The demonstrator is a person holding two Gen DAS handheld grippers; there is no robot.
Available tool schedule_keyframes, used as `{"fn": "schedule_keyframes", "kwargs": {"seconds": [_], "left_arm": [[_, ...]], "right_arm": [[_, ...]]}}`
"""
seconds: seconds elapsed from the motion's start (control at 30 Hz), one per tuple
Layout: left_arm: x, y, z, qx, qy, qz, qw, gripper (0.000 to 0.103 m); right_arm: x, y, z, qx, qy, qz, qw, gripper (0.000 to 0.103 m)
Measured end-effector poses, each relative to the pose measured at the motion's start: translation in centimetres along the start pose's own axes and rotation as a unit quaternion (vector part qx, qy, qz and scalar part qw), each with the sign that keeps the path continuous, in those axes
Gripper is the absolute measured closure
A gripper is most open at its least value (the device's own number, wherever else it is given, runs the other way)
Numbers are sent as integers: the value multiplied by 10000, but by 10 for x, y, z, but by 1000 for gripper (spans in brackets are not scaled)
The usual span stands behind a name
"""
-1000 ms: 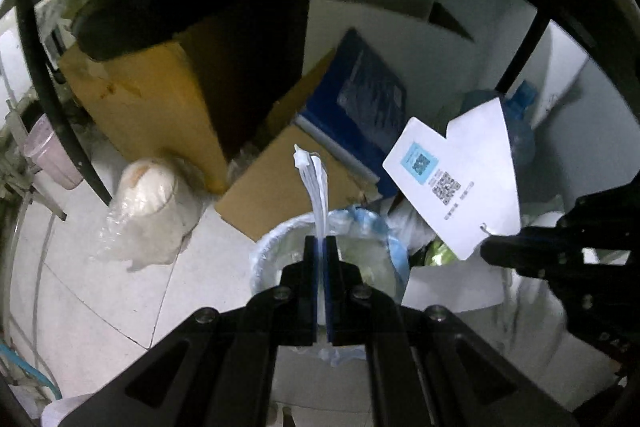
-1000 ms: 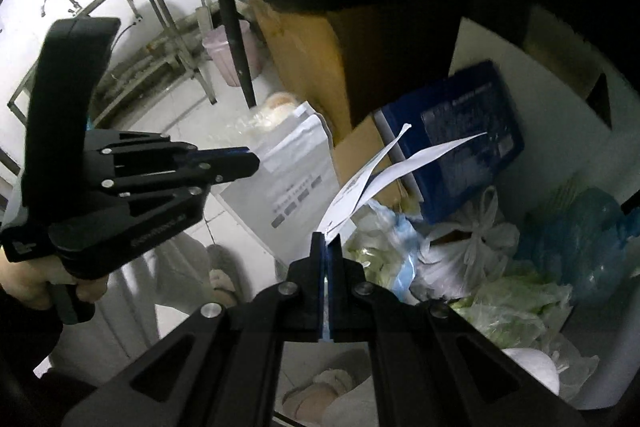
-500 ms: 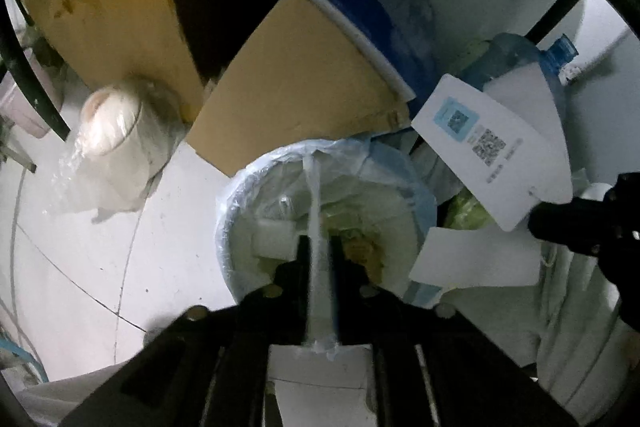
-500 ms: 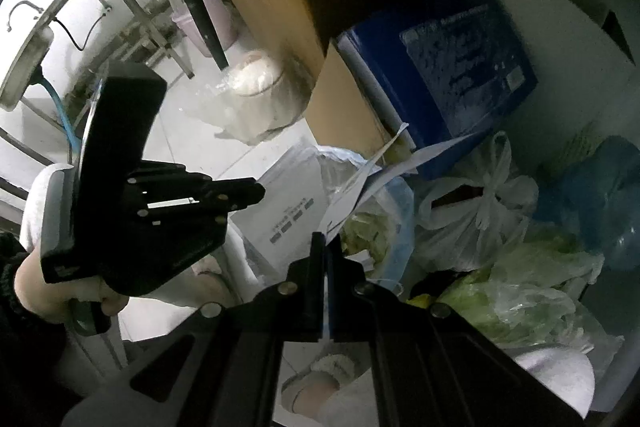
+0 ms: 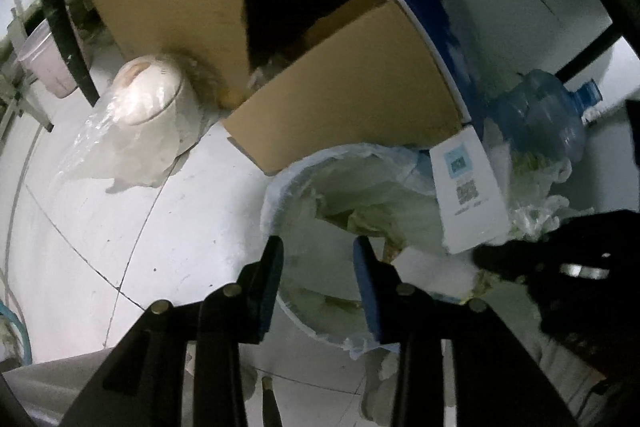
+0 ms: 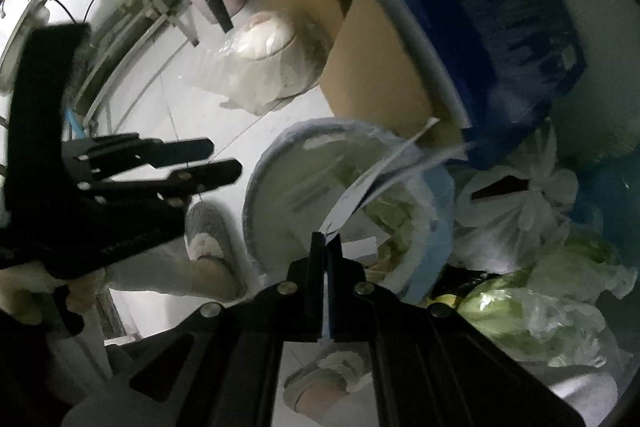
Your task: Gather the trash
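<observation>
Since the earlier frame the left gripper (image 5: 318, 247) has spread and let its paper go — nothing sits between its fingers, directly above the bin (image 5: 276, 195). The right gripper (image 6: 326, 241) pinches a card (image 5: 468, 195) just over the bin's rim — one drop is left.

I see open floor (image 5: 100, 227) left of the lined bin (image 5: 280, 187); cardboard (image 5: 352, 87) crowds its far rim, and bags (image 6: 520, 195) and what may be a water jug (image 5: 540, 123) block the right.
</observation>
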State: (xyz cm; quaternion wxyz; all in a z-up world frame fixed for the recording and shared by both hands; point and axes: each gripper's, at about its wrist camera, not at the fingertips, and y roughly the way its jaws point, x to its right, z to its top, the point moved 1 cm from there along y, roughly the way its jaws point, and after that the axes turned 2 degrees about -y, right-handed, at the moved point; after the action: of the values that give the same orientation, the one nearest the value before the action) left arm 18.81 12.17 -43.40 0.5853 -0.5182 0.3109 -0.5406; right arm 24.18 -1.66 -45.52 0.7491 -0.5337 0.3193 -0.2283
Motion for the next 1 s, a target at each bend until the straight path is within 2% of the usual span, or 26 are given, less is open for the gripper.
{"fn": "schedule_keyframes", "kwargs": {"seconds": [0.27,0.43,1.0], "left_arm": [[-18,-14,-2,57,-203,146,9997,65],[-28,-23,-3,147,-300,171,9993,65],[-8,-78,-21,523,-105,309,9981,65]], "right_arm": [[-16,29,6,-319,-142,147,9993,102],[-19,34,5,-437,-131,21,9990,98],[-20,-31,-12,-8,6,-153,9999,97]]}}
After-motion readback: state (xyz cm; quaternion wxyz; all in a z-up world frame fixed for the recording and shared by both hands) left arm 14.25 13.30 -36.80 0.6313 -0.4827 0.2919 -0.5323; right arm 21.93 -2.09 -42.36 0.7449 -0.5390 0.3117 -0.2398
